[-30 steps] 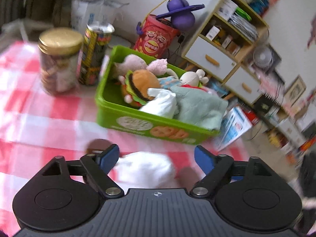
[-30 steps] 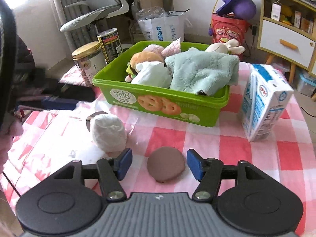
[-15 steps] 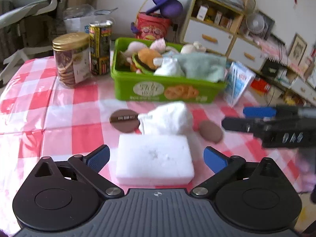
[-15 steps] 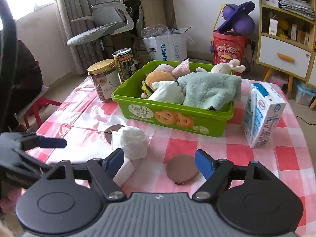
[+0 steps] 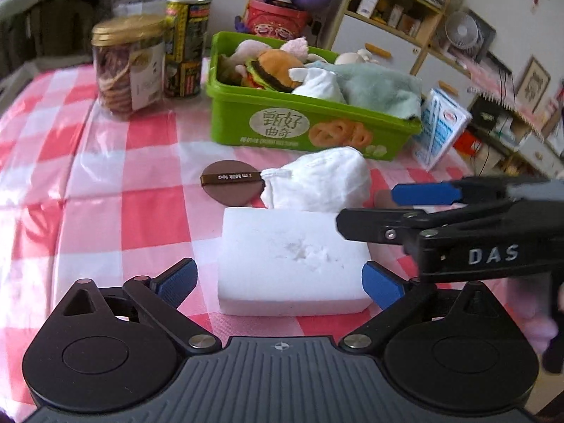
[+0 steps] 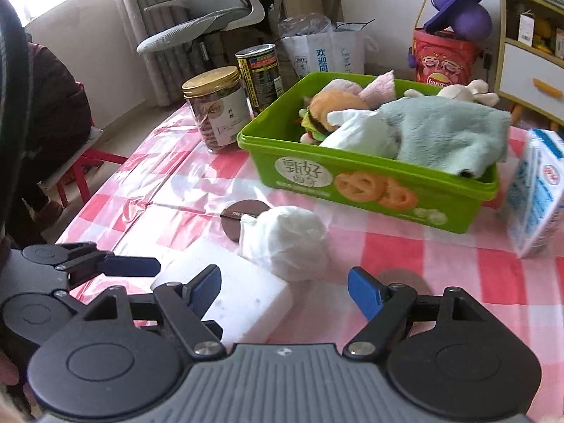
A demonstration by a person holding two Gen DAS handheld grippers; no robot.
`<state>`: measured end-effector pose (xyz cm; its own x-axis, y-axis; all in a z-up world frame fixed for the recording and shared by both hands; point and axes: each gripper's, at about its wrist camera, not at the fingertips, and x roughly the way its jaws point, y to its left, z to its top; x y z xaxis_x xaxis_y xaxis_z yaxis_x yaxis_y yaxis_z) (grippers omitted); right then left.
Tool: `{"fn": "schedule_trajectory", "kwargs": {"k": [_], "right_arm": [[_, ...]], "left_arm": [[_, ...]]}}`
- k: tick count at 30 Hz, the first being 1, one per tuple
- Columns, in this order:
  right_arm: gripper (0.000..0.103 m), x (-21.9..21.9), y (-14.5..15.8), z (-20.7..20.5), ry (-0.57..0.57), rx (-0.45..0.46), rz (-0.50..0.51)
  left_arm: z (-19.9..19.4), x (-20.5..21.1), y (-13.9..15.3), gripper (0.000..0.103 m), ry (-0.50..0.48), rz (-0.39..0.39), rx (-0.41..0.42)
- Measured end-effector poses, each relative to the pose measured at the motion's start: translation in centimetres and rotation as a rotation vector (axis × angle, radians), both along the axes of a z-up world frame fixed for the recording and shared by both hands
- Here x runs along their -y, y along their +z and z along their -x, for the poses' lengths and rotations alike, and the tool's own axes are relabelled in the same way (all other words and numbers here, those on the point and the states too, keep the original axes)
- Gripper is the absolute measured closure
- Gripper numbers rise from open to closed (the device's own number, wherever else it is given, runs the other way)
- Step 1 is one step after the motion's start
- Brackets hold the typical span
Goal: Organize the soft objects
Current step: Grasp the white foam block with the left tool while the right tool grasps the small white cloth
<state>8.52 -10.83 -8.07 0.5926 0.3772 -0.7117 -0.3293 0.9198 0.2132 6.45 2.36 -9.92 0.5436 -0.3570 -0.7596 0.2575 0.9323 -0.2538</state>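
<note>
Sponge point(image 5: 292, 264): white block lying flat on the table point(image 5: 105, 176), near its front edge, between my left gripper's point(image 5: 278, 280) pads, untouched.
Left gripper: spread wide; its jaws have just been opening.
Right gripper point(image 6: 283, 285): spread and empty, jaws just opened; its left pad hangs over the sponge's corner.
Cloth point(image 5: 317, 183): white bundle just behind the sponge, touching a brown puff point(image 5: 231, 185).
Bin point(image 5: 303, 130): green, toward the table's far edge, filled with plush toys.
</note>
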Motion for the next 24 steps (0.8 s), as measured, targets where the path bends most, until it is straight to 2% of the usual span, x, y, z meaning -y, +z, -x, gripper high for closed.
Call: {"fn": "schedule_trajectory", "kwargs": {"k": [4, 7, 9, 12, 14, 17, 24], "right_arm": [[0.036, -0.6, 0.0, -1.0, -0.020, -0.004, -0.044], [0.036, -0.9, -0.1, -1.7, -0.052, -0.012, -0.082], [0.043, -1.2, -0.1, -2.1, -0.078, -0.018, -0.095], [0.062, -1.3, -0.2, -2.5, -0.105, -0.017, -0.098], [0.083, -1.2, -0.3, -2.6, -0.114, -0.022, -0.095], [0.092, -1.1, -0.1, -2.6, -0.107, -0.023, -0.095], [0.095, -0.7, 0.7, -2.1, -0.111, -0.004, -0.107]], "left_arm": [[-0.8, -1.1, -0.6, 0.023, 0.028, 0.077, -0.063], [-1.1, -1.8, -1.0, 0.029, 0.042, 0.140, -0.104], [-1.2, -2.1, -1.0, 0.035, 0.058, 0.145, -0.107], [-1.1, -2.6, -0.8, 0.046, 0.077, 0.150, -0.112], [-1.1, -2.8, -0.7, 0.052, 0.079, 0.151, -0.114], [-1.1, -3.1, -0.5, 0.060, 0.097, 0.157, -0.118], [-0.8, -3.7, 0.4, 0.068, 0.127, 0.175, -0.111]]}}
